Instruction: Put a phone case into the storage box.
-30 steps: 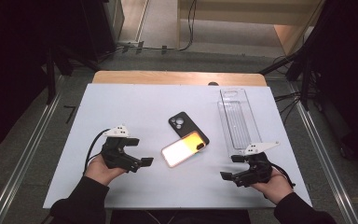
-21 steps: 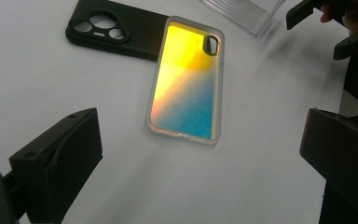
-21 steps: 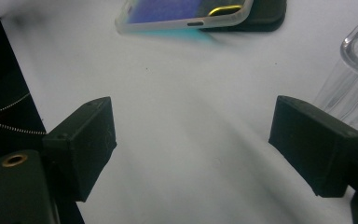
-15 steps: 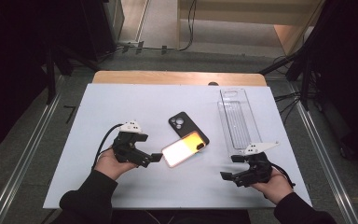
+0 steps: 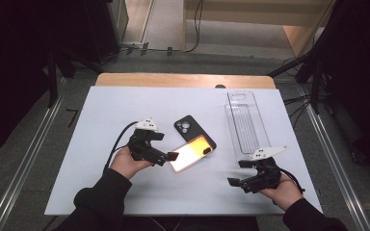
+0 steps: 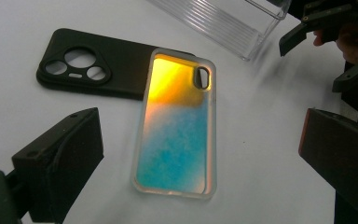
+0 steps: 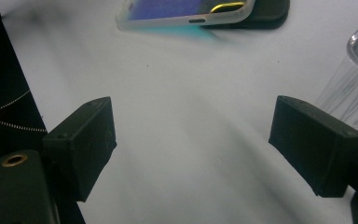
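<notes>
Left gripper point(image 6: 200, 154) — jaws spread wide, empty — nears the iridescent case point(image 6: 177, 126); its overlap on the black case point(image 6: 93, 70) risks dragging both when pinched.

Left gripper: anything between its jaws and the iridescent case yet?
Nothing. In the left gripper view the left gripper stands open around the iridescent case, bare white table beside it; the pads aren't touching it.

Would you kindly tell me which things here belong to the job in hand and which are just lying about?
In the job: iridescent phone case, left gripper open and closing in on it.
Lying about: black phone case, clear plastic tray, right gripper open and idle.
</notes>
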The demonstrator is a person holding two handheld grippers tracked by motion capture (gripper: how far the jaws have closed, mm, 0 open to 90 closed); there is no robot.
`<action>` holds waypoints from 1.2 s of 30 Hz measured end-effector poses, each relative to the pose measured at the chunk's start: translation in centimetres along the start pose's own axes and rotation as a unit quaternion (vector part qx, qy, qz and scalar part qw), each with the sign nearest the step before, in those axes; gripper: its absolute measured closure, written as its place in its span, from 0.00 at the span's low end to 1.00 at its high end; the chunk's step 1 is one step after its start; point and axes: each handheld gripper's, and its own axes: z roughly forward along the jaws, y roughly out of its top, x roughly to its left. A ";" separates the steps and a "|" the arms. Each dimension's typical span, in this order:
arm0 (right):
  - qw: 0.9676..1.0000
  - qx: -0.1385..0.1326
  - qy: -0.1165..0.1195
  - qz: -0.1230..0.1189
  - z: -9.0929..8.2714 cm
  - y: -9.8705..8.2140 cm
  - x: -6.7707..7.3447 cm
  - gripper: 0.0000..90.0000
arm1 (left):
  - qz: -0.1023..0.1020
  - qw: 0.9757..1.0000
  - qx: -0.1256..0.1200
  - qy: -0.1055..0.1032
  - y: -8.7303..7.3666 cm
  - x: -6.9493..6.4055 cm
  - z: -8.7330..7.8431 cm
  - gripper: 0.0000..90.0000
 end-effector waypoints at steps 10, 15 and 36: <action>1.000 0.004 0.000 -0.003 0.1 0.0 0.0 0.14 | 0.007 1.000 0.010 0.000 0.8 0.2 1.9 0.00; 1.000 0.005 0.000 -0.001 0.1 0.0 0.0 0.14 | 0.012 1.000 0.006 -0.003 1.3 0.1 2.9 0.00; 1.000 0.007 0.002 -0.004 0.1 0.0 0.1 0.14 | 0.029 0.999 0.015 -0.007 2.1 -0.2 6.2 0.00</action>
